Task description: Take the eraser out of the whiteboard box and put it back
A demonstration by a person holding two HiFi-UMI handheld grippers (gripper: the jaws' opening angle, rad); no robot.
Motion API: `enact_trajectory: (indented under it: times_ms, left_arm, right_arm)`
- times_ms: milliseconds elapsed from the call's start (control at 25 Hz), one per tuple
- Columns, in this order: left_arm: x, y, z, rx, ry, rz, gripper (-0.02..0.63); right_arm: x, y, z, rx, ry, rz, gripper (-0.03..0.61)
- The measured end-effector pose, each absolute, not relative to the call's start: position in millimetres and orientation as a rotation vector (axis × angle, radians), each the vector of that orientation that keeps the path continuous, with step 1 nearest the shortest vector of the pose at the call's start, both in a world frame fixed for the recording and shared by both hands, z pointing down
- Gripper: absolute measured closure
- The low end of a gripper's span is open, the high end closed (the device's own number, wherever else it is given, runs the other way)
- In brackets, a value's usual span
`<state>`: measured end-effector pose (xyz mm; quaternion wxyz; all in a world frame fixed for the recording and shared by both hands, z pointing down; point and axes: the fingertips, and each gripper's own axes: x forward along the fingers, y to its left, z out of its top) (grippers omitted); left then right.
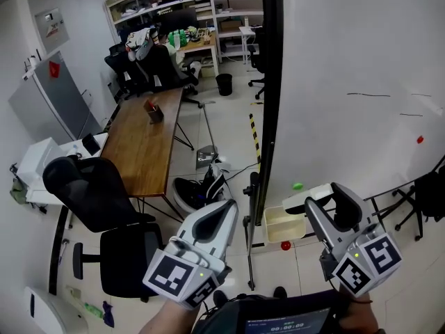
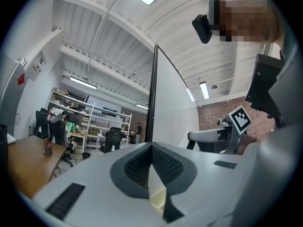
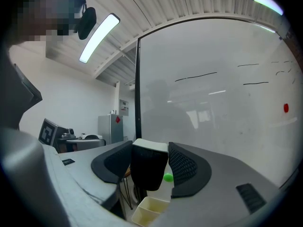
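Holding the eraser (image 3: 149, 169) clamped just above the box (image 1: 285, 225), right gripper (image 1: 332, 199) looks ready to return it; left gripper (image 1: 224, 211) closed, empty.

the whiteboard (image 1: 348, 47) looked smooth and glossy, the box (image 1: 284, 225) pale glossy plastic, the eraser (image 3: 148, 169) matt black, the far left bench (image 1: 139, 148) smooth brown wood, the floor (image 1: 226, 127) shiny.
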<state>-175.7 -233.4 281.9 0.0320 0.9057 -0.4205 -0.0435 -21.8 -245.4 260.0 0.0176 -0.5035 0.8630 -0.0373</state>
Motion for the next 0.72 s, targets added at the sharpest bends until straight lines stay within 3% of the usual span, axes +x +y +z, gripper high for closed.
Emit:
enact_trajectory:
  times_ms: [720]
  left_arm:
    - [-157,-233,291,2.773,-1.290,-0.116,0.600]
  right_arm:
    - [-10,-244,264,-1.540,2.701,-0.136,0.319]
